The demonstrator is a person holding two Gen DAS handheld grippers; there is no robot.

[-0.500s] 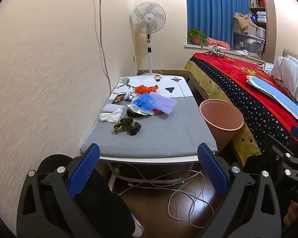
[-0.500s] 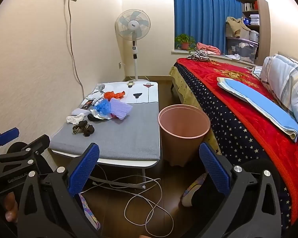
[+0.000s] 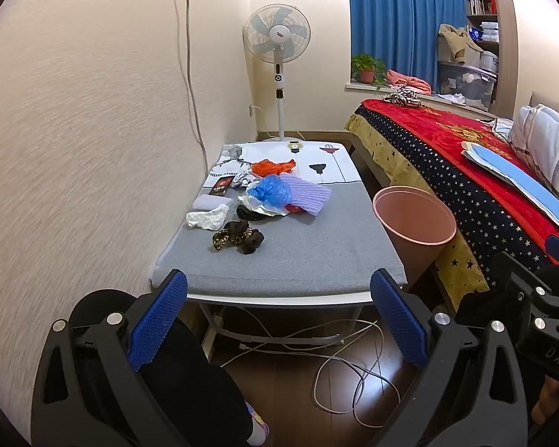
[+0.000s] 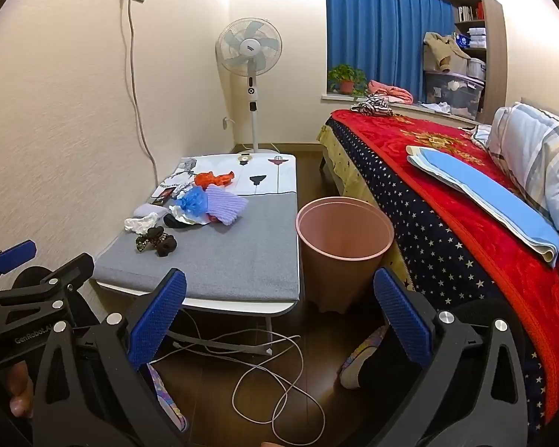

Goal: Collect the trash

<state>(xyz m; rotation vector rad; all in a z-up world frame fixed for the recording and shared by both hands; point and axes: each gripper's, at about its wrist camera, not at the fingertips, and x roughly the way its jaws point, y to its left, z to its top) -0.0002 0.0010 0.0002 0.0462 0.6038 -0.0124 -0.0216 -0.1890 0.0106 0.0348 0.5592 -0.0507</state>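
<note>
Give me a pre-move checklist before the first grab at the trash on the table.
1. Left claw open, holding nothing: ok.
2. Right claw open, holding nothing: ok.
3. Pink bin upright on the floor beside the table, mouth unobstructed: ok.
4. Trash pile in view on the table: ok.
5. Nearest piece, the dark crumpled scrap, lies apart from the pile: ok.
6. Bin contents: looks empty, bottom hidden, cannot tell.

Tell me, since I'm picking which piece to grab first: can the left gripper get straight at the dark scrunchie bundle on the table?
Probably yes. The left gripper is open and back from the near table edge, and the dark scrunchie bundle lies nearest that edge, with only bare grey surface between. The other scraps sit behind it.
</note>
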